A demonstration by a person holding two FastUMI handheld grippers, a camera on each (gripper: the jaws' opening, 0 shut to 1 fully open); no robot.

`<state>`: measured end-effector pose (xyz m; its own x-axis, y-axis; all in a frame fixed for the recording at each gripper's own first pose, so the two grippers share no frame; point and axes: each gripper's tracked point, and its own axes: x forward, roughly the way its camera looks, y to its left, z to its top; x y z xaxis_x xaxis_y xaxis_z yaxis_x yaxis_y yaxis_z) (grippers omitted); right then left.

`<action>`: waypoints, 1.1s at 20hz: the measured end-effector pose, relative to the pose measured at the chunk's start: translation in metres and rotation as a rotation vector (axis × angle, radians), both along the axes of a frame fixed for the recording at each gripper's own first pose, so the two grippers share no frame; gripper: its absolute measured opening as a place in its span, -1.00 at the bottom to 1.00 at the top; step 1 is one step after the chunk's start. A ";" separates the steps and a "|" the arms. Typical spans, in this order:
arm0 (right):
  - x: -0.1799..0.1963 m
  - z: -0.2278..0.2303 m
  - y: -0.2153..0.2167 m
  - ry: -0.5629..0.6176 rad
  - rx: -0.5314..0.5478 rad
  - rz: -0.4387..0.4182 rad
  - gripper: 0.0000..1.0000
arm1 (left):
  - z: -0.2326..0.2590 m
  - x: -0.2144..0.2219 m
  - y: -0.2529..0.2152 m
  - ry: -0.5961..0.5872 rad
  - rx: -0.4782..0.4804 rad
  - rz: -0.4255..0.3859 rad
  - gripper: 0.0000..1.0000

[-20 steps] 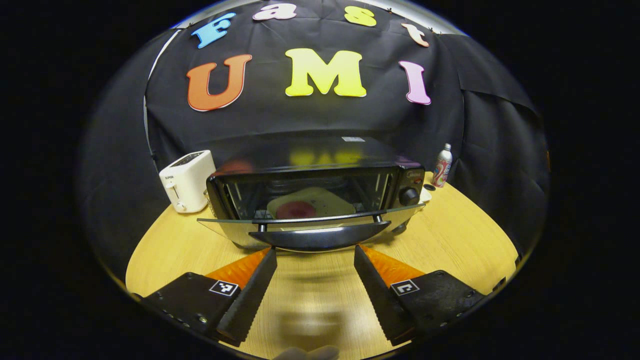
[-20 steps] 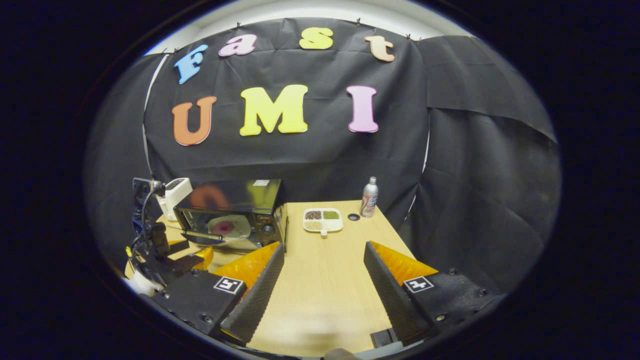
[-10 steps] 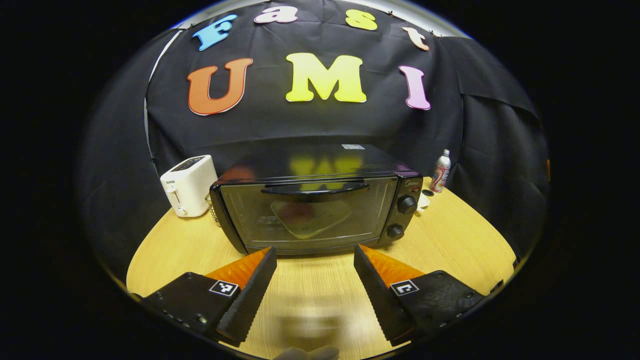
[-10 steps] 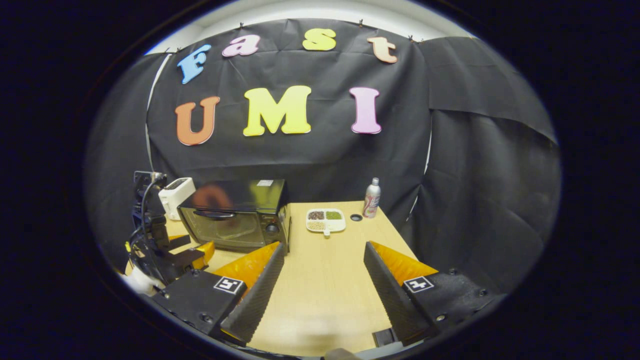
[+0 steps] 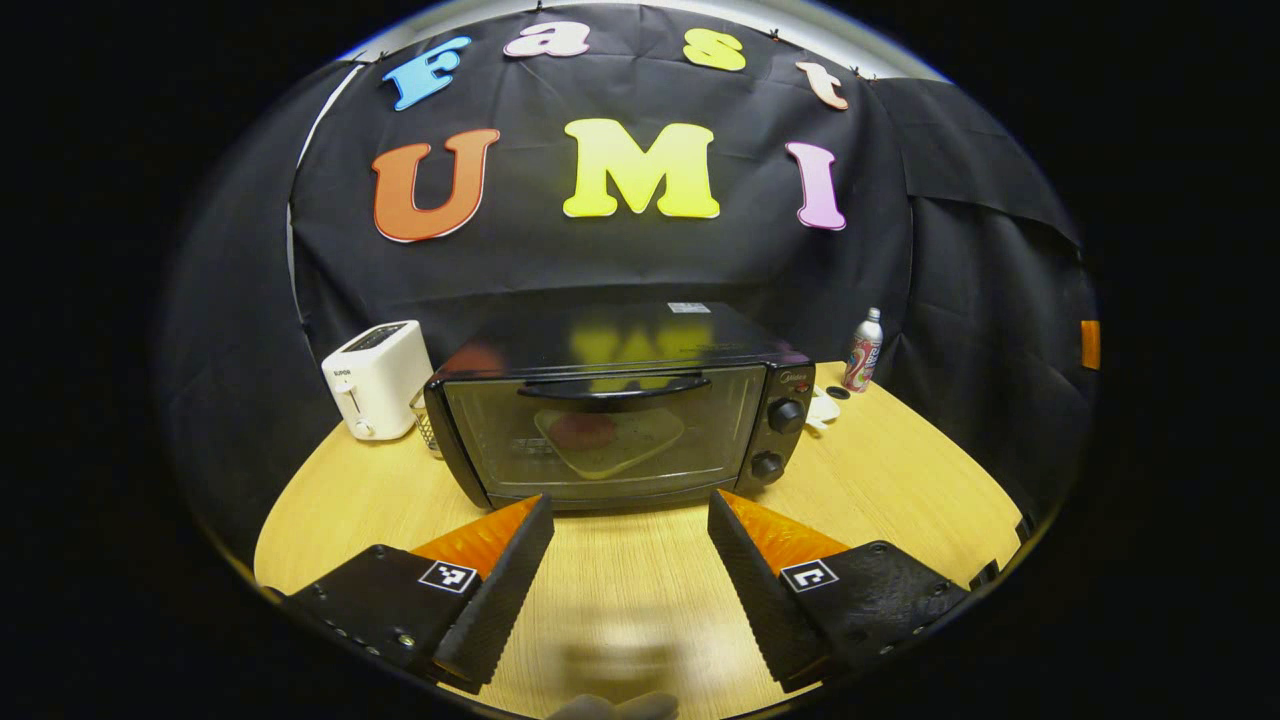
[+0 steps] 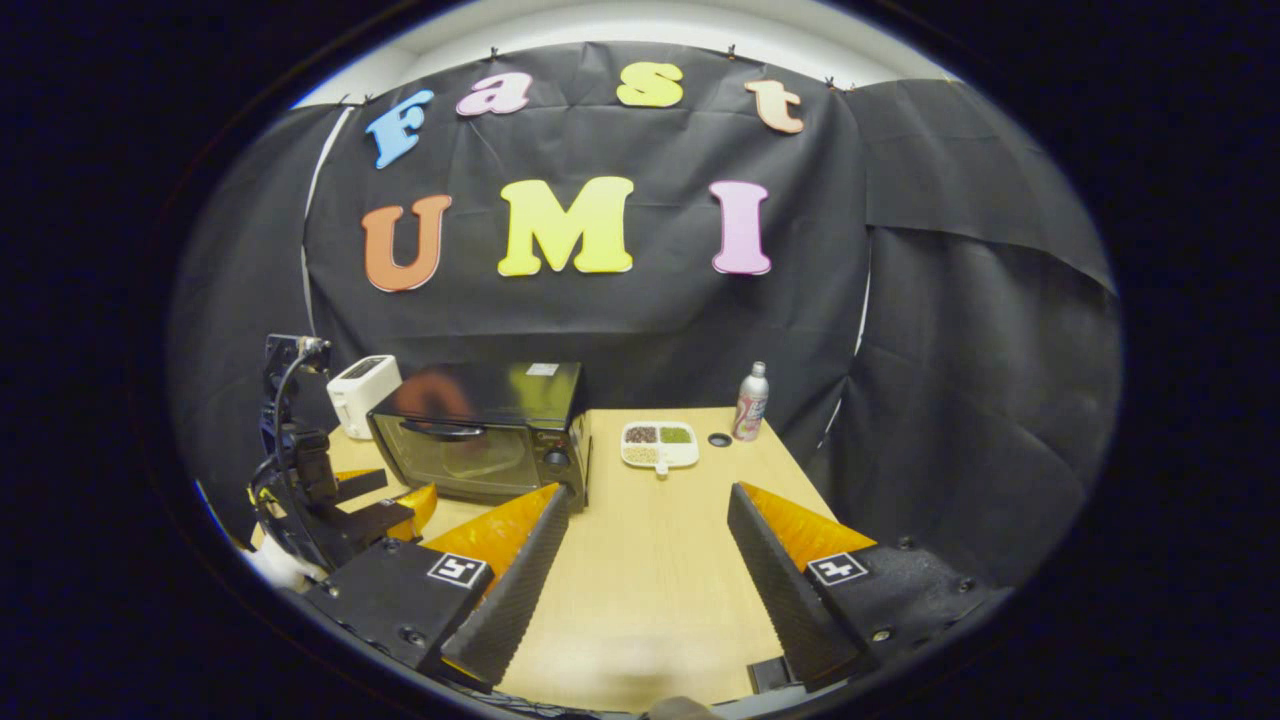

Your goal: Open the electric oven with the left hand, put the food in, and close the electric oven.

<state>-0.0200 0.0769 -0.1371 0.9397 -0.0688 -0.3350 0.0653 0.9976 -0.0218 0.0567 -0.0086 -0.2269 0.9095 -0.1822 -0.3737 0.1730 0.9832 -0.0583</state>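
1. Straight ahead in the left gripper view: electric oven on the table, door shut, food on a plate visible through the glass (reddish patch on it).
2. Right gripper view adds a divided snack tray beside the oven, plus the left gripper in front of the oven.
3. Left gripper: jaws wide apart, holding nothing.
4. Right gripper: jaws spread too, empty, over bare table.
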 end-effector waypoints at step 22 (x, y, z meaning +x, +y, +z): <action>-0.084 0.112 -0.097 -0.312 0.030 0.155 0.93 | 0.237 -0.199 0.001 -0.418 -0.008 0.267 0.88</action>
<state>-0.1042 -0.0204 -0.0255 0.9956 0.0883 -0.0300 -0.0882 0.9961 0.0047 -0.1418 -0.0080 0.0104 0.9965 0.0758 0.0337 -0.0743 0.9962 -0.0448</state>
